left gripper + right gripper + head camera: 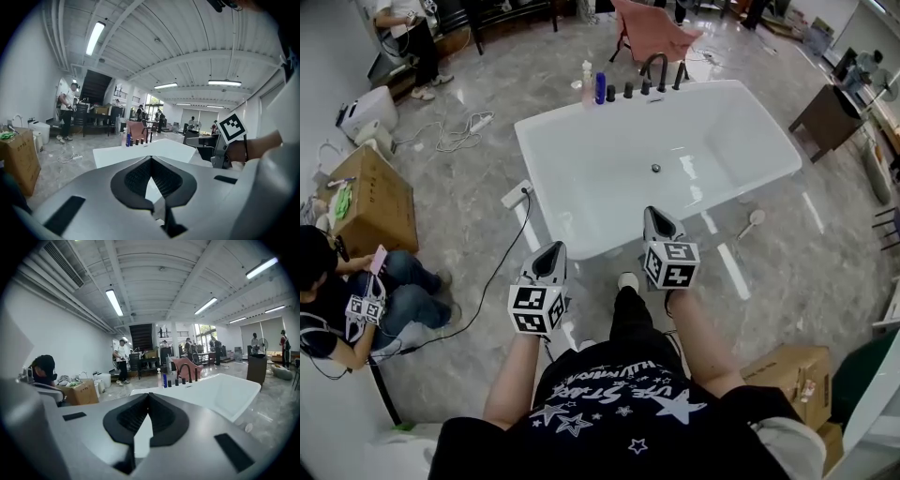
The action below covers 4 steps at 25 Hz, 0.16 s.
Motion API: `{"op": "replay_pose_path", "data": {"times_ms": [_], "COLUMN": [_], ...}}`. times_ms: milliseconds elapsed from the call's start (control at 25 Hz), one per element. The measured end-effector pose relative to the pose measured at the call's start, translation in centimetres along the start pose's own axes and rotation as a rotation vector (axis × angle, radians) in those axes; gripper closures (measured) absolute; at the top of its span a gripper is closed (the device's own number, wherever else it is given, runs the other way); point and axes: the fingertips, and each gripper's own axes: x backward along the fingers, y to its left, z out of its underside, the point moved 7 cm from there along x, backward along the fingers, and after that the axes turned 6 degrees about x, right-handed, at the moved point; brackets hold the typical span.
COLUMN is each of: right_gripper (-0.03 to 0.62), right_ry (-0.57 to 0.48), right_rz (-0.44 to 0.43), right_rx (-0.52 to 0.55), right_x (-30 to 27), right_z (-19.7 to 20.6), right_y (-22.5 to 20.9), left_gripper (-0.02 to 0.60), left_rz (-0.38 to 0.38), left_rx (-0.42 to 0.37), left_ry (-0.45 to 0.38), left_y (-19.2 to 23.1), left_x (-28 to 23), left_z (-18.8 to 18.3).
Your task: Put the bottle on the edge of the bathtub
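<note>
Left tool (550, 249) and right tool (656, 216) hover shut and empty by the bathtub's (562, 169) near rim, blue bottle (600, 88) tiny at its far rim, details unreadable.

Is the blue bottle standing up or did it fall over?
Standing up. The blue bottle is straight, cap on top, at the bathtub's far end beside a pale bottle.

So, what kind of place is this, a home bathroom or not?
Probably not: more a big open hall or studio. The bathtub stands alone on a wide floor, cardboard boxes sit nearby, and strip lights line a bare ceiling.
</note>
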Motion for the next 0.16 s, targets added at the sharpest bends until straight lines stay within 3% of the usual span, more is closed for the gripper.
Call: {"op": "replay_pose_path", "data": {"times_ms": [160], "right_gripper": [0.58], "right_ry": [0.008], "right_rz": [0.005], "right_rx": [-0.008], "right_x": [2.7], "right_z": [1.9], "right_y": [1.4], "left_gripper": [0.566], "left_rz": [0.006], "left_rx": [-0.002], "left_ry": [0.004], "left_y": [-0.4], "left_x": [2.3], "left_z": [1.7]}}
